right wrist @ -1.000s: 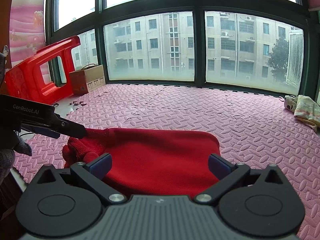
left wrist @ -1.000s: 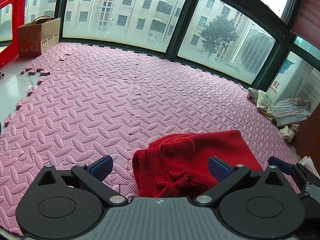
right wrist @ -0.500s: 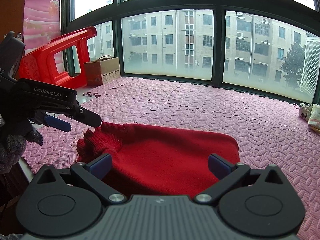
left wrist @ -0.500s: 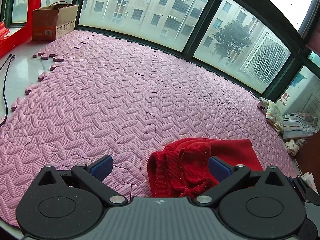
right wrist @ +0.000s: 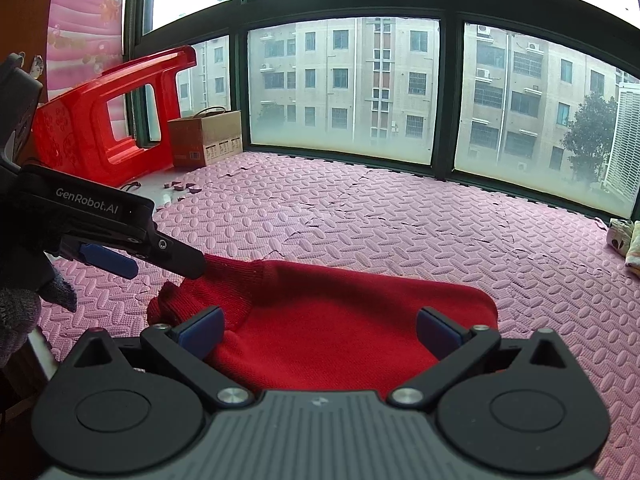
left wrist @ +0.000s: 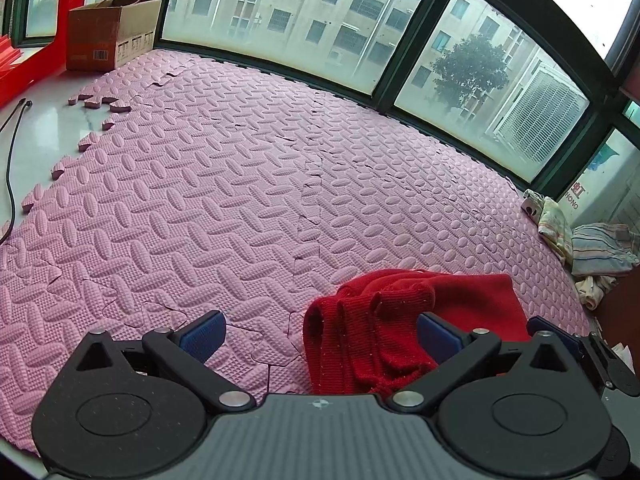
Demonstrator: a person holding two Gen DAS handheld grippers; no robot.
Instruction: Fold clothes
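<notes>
A red knitted garment [left wrist: 404, 320] lies on the pink foam mat [left wrist: 240, 200], its left end bunched into folds. My left gripper [left wrist: 320, 332] is open and empty, with the bunched end by its right finger. In the right wrist view the garment [right wrist: 344, 320] lies flat between the open jaws of my right gripper [right wrist: 320, 330], which holds nothing. The left gripper [right wrist: 152, 256] shows there at the left, its upper finger over the garment's left edge. The right gripper's tip [left wrist: 560, 332] shows at the right of the left wrist view.
A cardboard box [left wrist: 112, 36] and a red plastic chair [right wrist: 108, 116] stand at the far left by the windows. A pile of other clothes [left wrist: 580, 240] lies at the mat's right edge. A black cable [left wrist: 12, 160] runs over the bare floor on the left.
My left gripper has drawn back and to the left, so the garment's bunched end now sits by its right finger. The right gripper's view has shifted slightly right. Both stay open.
</notes>
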